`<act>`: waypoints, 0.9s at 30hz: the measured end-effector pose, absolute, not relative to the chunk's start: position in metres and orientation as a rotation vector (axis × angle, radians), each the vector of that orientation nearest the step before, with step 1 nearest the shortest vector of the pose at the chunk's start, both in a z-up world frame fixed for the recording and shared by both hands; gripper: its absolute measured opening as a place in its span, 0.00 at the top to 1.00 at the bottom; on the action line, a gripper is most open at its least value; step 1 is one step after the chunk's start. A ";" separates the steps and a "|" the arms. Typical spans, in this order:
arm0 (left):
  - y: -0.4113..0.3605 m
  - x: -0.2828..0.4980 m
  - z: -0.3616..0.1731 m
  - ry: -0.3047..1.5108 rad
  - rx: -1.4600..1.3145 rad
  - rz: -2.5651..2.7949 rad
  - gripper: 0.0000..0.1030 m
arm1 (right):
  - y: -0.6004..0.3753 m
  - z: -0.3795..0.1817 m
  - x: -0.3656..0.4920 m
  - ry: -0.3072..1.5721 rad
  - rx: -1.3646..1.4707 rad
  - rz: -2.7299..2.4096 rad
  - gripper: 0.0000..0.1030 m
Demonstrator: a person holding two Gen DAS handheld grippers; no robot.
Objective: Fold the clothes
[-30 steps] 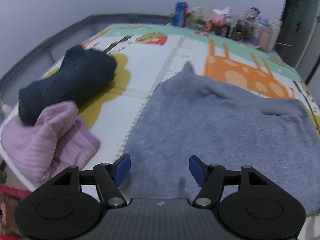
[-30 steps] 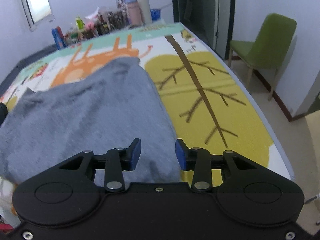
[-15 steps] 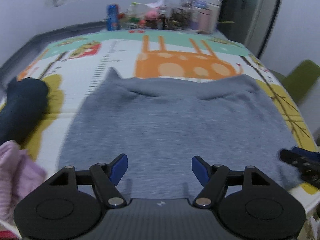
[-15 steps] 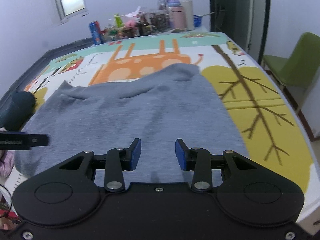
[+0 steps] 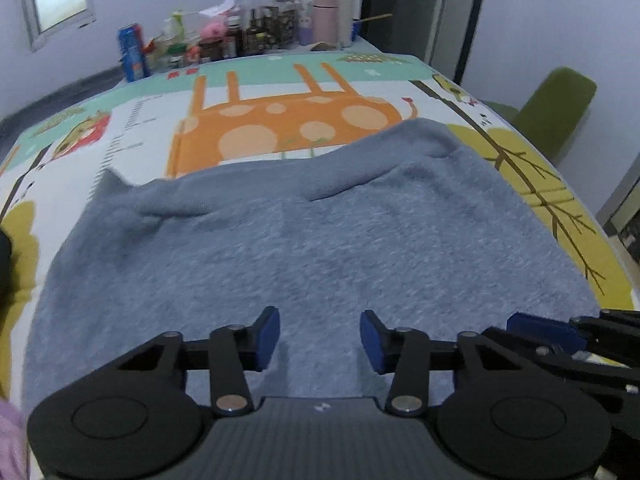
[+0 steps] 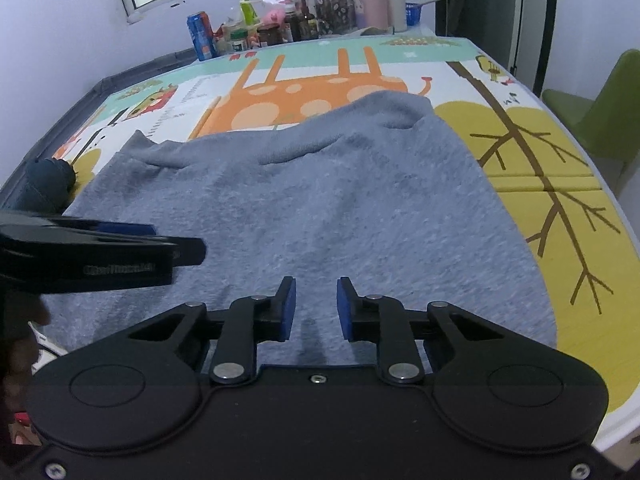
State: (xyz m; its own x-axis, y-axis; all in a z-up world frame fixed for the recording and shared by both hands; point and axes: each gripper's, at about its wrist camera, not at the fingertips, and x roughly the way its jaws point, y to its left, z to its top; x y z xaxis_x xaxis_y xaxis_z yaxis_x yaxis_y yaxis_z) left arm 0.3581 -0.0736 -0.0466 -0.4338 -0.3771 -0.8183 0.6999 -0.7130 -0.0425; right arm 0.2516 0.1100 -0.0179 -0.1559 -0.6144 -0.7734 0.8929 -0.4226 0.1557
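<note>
The left gripper (image 5: 320,338) hangs over the near edge of the grey garment (image 5: 312,248), its blue pads (image 5: 267,338) parted with a clear gap between them; the jaws have just been closing, yet only the cloth's surface shows in the gap and nothing is pinched, so it is released. The right gripper (image 6: 316,308) stands just beside it over the same near edge, its pads (image 6: 287,308) closer together, also just narrowed, with a strip of grey cloth visible in the gap below; the pads do not press on any fold, so it too grips nothing. Whether either set of fingertips actually brushes the fabric cannot be told from these angles. The grey garment lies spread flat on the patterned play mat (image 6: 560,184), covering its near half, with its far edge rumpled against the orange giraffe print (image 5: 280,124). In the right wrist view the left gripper (image 6: 176,248) enters from the left as a dark, blurred bar over the garment. A dark blue bundle (image 6: 48,190) sits at the garment's far-left corner, partly cut off; a pink scrap (image 5: 12,436) shows at the frame edge left of the garment. Beyond the garment, a crowd of bottles and jars (image 6: 288,20) is too small to sort, and a green chair (image 5: 556,108) is half cropped.
</note>
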 end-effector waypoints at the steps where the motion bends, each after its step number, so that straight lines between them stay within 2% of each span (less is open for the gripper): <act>1: -0.077 0.354 -0.051 0.533 1.108 -2.163 0.57 | 0.109 -0.019 0.251 0.416 0.978 -1.785 0.81; 5: -0.089 0.335 -0.067 0.635 1.136 -2.172 0.57 | 0.104 -0.026 0.250 0.420 1.013 -1.785 0.81; 9: -0.091 0.319 -0.078 0.529 1.168 -2.173 0.57 | 0.096 -0.033 0.251 0.444 1.030 -1.792 0.81; 14: -0.099 0.310 -0.083 0.515 1.171 -2.183 0.57 | 0.089 -0.047 0.250 0.441 1.077 -1.798 0.81; 17: -0.102 0.306 -0.083 0.439 1.189 -2.151 0.70 | 0.086 -0.057 0.251 0.483 1.100 -1.807 0.81; 21: -0.110 0.305 -0.082 0.378 1.186 -2.118 0.69 | 0.085 -0.063 0.253 0.531 1.096 -1.817 0.81; 24: -0.126 0.310 -0.080 0.436 1.158 -2.096 0.67 | 0.084 -0.063 0.256 0.560 1.076 -1.820 0.81; 27: -0.143 0.313 -0.080 0.416 1.150 -2.037 0.67 | 0.083 -0.064 0.257 0.569 1.068 -1.822 0.81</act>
